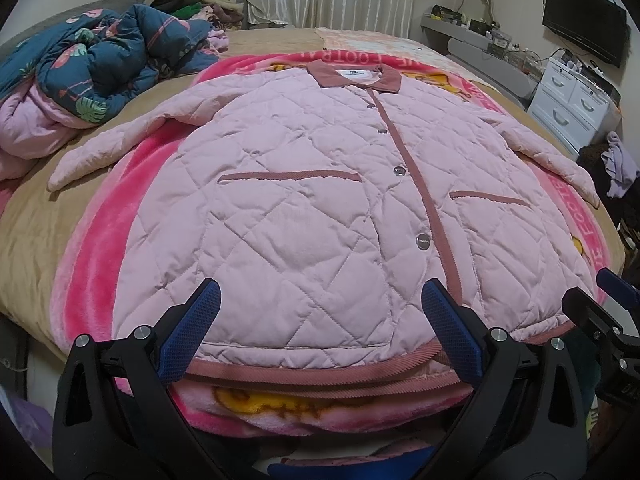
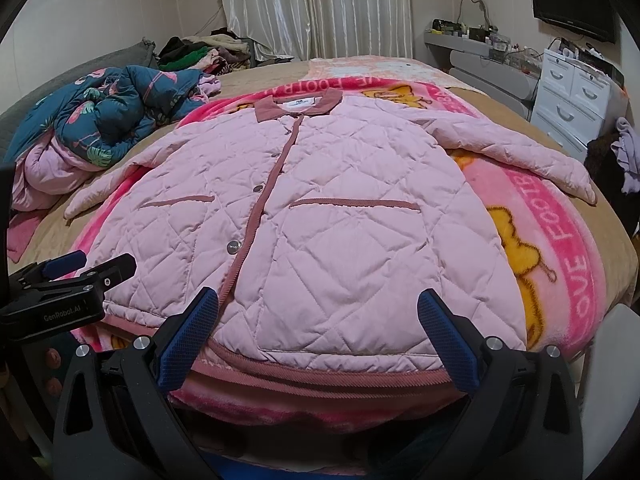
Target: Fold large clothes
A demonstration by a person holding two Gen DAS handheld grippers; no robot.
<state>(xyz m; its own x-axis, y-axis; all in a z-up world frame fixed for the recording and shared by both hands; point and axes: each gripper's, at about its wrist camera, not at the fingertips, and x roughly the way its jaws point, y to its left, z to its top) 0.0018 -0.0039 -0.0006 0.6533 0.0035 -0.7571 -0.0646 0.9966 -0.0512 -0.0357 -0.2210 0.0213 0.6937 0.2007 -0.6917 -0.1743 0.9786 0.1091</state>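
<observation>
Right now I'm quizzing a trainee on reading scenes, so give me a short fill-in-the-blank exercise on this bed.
1. The pink quilted jacket lies spread flat with its front facing ____.
2. The jacket rests on a pink fleece ____.
3. Both the left gripper and the right gripper have jaws that are ____.
4. The crumpled comforter with flamingos is mainly ____ in colour.

Missing words: up; blanket; open; blue

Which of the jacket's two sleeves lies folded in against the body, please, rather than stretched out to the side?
Neither: both sleeves of the pink quilted jacket stretch outward, the left sleeve towards the blue bedding, the right sleeve towards the white drawers.
</observation>
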